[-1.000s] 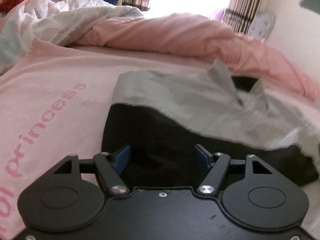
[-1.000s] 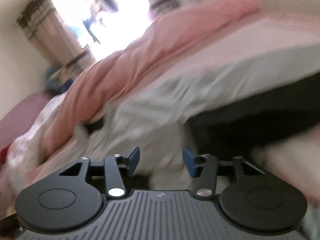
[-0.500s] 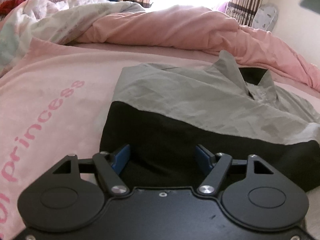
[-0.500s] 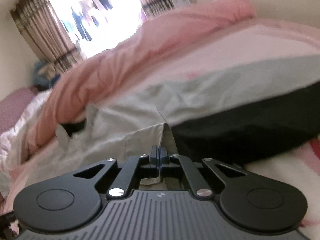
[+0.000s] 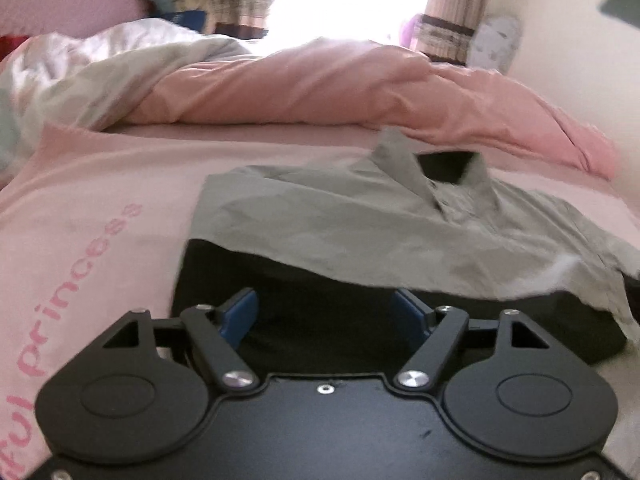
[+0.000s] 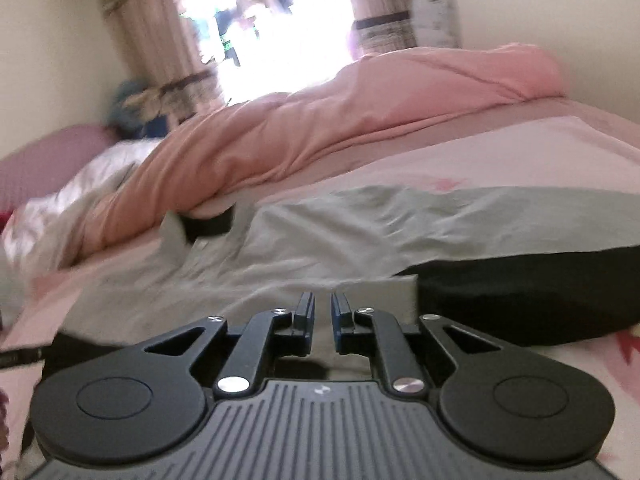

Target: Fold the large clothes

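A grey-and-black collared shirt (image 5: 360, 232) lies on the pink bed sheet, collar towards the far duvet. My left gripper (image 5: 324, 314) hovers over the shirt's black lower part (image 5: 320, 280). Its jaws are wide and still opening, with nothing pinched between the blue pads. In the right wrist view the same shirt (image 6: 400, 232) spreads across the bed, its black part (image 6: 520, 292) at the right. My right gripper (image 6: 323, 314) sits just above a grey fold. Its jaws stand a narrow gap apart and are opening, and grey cloth shows through the gap without being pressed.
A rumpled pink duvet (image 5: 320, 84) is piled along the far side of the bed, with a white patterned quilt (image 5: 80, 64) at the left. The sheet (image 5: 80, 220) bears pink lettering. A bright window with striped curtains (image 6: 272, 20) and cream walls stand behind.
The right gripper closed on a grey fold half a second ago and has now parted off it, rolling more level. The left gripper drew back and up slightly, jaws a little wider. The shirt has settled flat.
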A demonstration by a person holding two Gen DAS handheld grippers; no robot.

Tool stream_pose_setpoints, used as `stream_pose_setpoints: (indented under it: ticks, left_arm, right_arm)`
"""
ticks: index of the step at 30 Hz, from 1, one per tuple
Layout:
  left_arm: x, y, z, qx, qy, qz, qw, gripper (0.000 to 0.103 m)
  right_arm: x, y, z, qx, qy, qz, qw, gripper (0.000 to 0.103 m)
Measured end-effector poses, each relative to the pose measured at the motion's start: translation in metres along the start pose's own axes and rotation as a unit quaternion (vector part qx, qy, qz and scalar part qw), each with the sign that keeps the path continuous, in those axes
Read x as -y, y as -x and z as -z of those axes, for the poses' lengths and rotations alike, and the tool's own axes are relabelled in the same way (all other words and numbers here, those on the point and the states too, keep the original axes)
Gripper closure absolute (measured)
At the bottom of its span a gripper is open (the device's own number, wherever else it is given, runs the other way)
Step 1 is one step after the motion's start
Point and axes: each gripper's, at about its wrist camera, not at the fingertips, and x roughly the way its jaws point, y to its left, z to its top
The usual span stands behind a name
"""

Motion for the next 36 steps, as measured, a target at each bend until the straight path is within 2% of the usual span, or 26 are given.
stream_pose_setpoints:
  ticks: [3, 6, 8, 11, 12, 13, 15, 16, 20, 26, 31, 36]
  left_arm:
    - [0.007, -0.005, 0.009, -0.014, -0.017, -0.007, 0.9997, 0.027]
    - [0.003, -0.017, 0.018, -0.034, -0.013, -0.017, 0.9992, 0.027]
    - [0.0, -0.025, 0.022, -0.043, -0.014, -0.035, 0.9983, 0.026]
    - [-0.004, -0.022, 0.023, -0.043, -0.009, -0.033, 0.9985, 0.026]
    - [-0.005, -0.018, 0.022, -0.042, -0.005, -0.029, 0.9987, 0.026]
    - [-0.006, -0.011, 0.021, -0.039, 0.0, -0.026, 0.9989, 0.026]
    - [-0.007, 0.002, 0.02, -0.03, 0.0, -0.023, 0.9993, 0.024]
    - [-0.007, 0.007, 0.019, -0.023, -0.004, -0.024, 0.9994, 0.022]
    - [-0.008, 0.029, 0.023, -0.005, -0.013, -0.018, 0.9997, 0.021]
    - [-0.007, 0.037, 0.034, -0.002, -0.012, -0.016, 0.9998, 0.02]
    - [-0.012, 0.032, 0.041, -0.01, 0.012, -0.018, 0.9997, 0.02]
    - [-0.013, 0.023, 0.04, -0.018, 0.027, -0.025, 0.9991, 0.02]
  right_arm:
    - [0.002, -0.016, 0.012, -0.038, -0.009, 0.003, 0.999, 0.089]
    - [0.009, -0.024, 0.027, -0.061, -0.018, 0.016, 0.998, 0.089]
    - [0.016, -0.022, 0.033, -0.056, -0.023, 0.015, 0.998, 0.089]
    - [0.029, -0.007, 0.029, -0.058, -0.048, 0.009, 0.997, 0.086]
    - [0.037, 0.002, 0.027, -0.052, -0.063, 0.001, 0.997, 0.077]
    - [0.053, 0.016, 0.024, -0.036, -0.084, -0.005, 0.996, 0.065]
    - [0.08, 0.037, 0.02, -0.006, -0.115, 0.005, 0.993, 0.053]
    - [0.1, 0.05, 0.019, 0.008, -0.132, 0.023, 0.991, 0.052]
    - [0.177, 0.087, 0.021, 0.037, -0.207, 0.1, 0.972, 0.052]
    - [0.269, 0.12, 0.038, 0.061, -0.285, 0.177, 0.94, 0.052]
    - [0.32, 0.125, 0.046, 0.097, -0.349, 0.185, 0.913, 0.052]
    - [0.352, 0.117, 0.045, 0.121, -0.389, 0.187, 0.894, 0.052]
